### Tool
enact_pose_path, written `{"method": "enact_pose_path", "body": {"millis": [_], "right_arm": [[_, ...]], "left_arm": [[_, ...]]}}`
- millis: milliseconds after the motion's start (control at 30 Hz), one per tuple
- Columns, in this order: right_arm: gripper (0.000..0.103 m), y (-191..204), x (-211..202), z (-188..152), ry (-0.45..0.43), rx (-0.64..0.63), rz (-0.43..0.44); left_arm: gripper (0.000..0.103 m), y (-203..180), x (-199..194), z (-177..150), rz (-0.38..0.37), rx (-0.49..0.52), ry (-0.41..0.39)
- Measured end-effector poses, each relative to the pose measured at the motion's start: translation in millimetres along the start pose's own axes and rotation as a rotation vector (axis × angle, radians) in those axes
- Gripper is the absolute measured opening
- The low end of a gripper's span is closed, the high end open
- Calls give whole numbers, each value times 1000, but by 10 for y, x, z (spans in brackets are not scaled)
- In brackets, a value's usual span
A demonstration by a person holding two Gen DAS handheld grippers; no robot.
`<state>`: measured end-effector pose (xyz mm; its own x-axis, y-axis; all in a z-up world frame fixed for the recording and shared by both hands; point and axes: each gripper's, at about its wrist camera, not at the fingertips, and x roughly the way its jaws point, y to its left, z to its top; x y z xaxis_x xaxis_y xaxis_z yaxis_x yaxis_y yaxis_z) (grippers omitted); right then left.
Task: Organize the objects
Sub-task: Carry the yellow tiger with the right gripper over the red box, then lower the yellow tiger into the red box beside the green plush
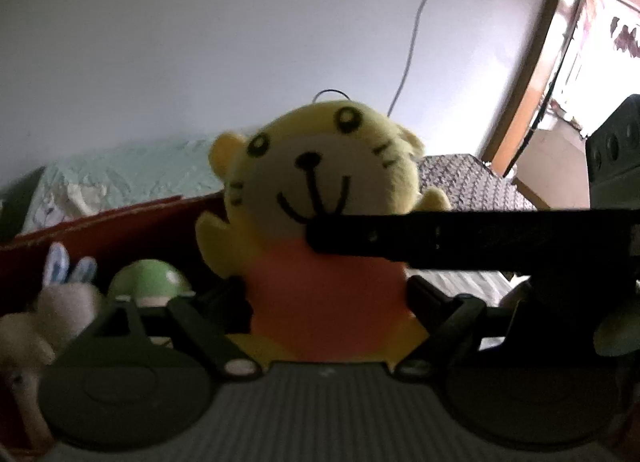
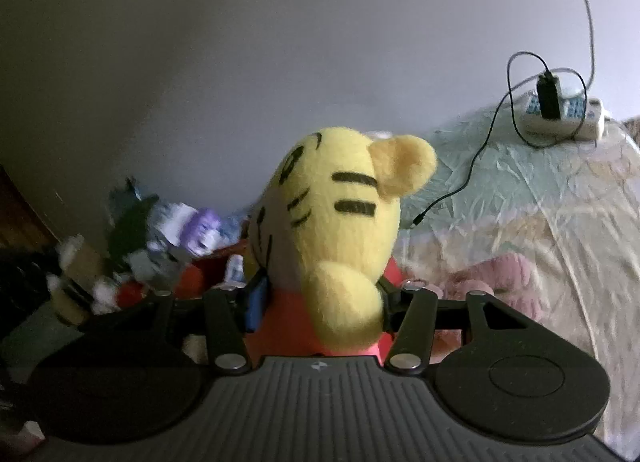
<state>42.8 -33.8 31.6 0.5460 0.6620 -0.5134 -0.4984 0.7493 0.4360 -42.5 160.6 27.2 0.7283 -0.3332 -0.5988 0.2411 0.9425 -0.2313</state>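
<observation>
Two grippers clamp one yellow plush tiger with an orange-red body (image 1: 320, 302). In the left wrist view, a white plush rabbit with blue-lined ears (image 1: 64, 294) and a green round toy (image 1: 150, 286) sit at the left, before a dark red box wall (image 1: 100, 238). The left gripper (image 1: 326, 302) pinches the tiger's body from both sides, while the right gripper's black finger crosses its chin. In the right wrist view, the right gripper (image 2: 320, 302) squeezes the same tiger (image 2: 340, 213); a white power strip (image 2: 560, 115) lies at the far right on a pale green bedspread (image 2: 500, 181).
</observation>
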Motion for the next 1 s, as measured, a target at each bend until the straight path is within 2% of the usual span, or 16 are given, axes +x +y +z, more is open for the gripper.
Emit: {"method": "enact_pose_path", "body": {"millis": [200, 400, 633, 833, 1000], "right_arm": [[55, 295, 266, -11, 24, -154, -89], [55, 397, 493, 5, 76, -179, -155], [54, 588, 757, -62, 85, -305, -228], [54, 588, 921, -158, 80, -335, -249], [54, 573, 913, -238, 119, -307, -237]], "left_arm": [[89, 289, -56, 13, -16, -75, -23], [89, 516, -100, -21, -7, -96, -32], [86, 760, -62, -122, 15, -119, 1], [84, 894, 11, -219, 59, -133, 38], [84, 904, 84, -308, 90, -114, 77]]}}
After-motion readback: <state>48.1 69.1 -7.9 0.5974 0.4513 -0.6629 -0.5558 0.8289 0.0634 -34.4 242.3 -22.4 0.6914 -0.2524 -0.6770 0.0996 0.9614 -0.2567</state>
